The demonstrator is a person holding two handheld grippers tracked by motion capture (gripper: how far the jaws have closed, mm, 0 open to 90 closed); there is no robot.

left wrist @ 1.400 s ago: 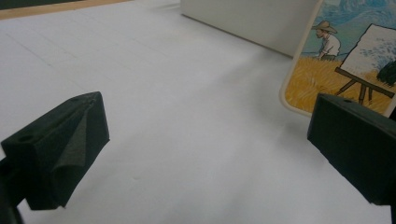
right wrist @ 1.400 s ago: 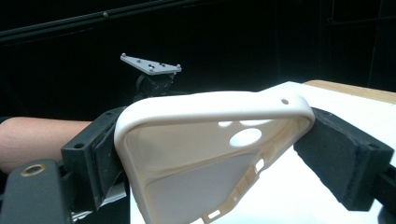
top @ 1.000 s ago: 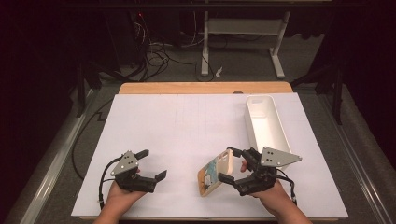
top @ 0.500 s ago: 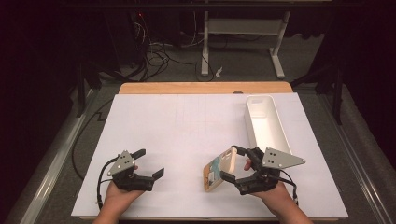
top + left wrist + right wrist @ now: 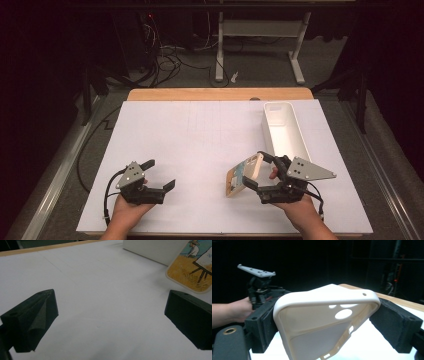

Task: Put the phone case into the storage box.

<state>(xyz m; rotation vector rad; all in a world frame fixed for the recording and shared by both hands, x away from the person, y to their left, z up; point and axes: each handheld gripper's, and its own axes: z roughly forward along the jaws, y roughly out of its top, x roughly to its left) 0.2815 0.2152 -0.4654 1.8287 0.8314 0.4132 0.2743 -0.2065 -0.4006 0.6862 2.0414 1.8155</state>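
A cream phone case (image 5: 241,176) with a painted picture on its back is held tilted just above the white table sheet (image 5: 200,135), near the front right. My right gripper (image 5: 254,172) is shut on it, one pad on each long edge. The right gripper view looks into the case's hollow inside (image 5: 324,322), with the camera cut-out at the top, between the right gripper's (image 5: 327,320) pads. At the front left, my left gripper (image 5: 161,173) rests low over the sheet, open and holding nothing. The left gripper view has its jaws (image 5: 110,315) wide apart, with the case's picture side (image 5: 192,272) beyond.
A long white tray (image 5: 282,125) stands at the right of the table, just beyond the right gripper; its wall (image 5: 152,250) also shows. The table's wooden far edge (image 5: 220,94) borders a dark floor with cables and a desk frame.
My right gripper has carried the phone case a little to the right and farther from the front edge. The left gripper has hardly moved.
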